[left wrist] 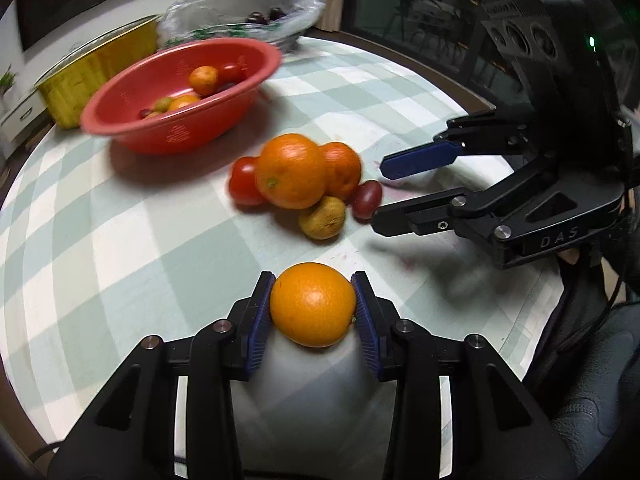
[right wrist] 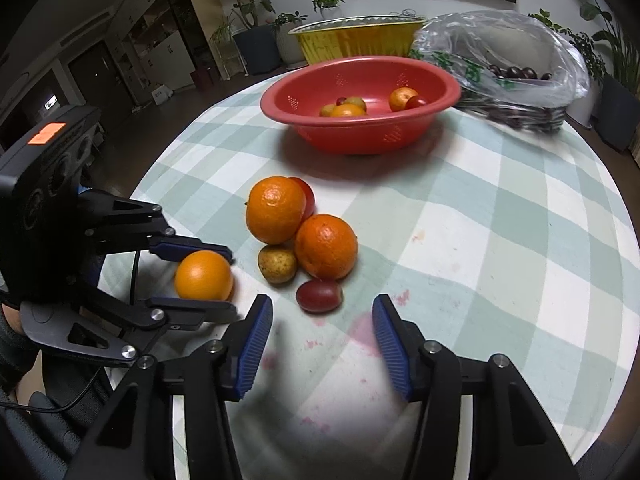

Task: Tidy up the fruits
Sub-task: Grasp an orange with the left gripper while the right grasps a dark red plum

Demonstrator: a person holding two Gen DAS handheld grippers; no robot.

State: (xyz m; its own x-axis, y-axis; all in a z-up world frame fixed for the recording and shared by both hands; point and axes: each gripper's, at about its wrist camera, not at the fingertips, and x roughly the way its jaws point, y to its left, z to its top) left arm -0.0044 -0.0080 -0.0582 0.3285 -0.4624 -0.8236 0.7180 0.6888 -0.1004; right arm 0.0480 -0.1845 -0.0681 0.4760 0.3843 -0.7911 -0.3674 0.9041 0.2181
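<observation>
Left gripper, blue-padded jaws pinching a round orange above the checked tablecloth; right gripper, jaws spread, empty, near a small red plum tomato. The red perforated plastic bowl holds small oranges and tomatoes. The clear plastic bag beside it contains dark cherries.

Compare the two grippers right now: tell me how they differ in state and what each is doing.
The left gripper is shut on an orange; the right gripper is open and holds nothing. The left gripper's pads press the orange's two sides, while the right gripper's fingers frame a small red fruit on the tablecloth without touching it. Both have black frames and blue ribbed pads.
</observation>
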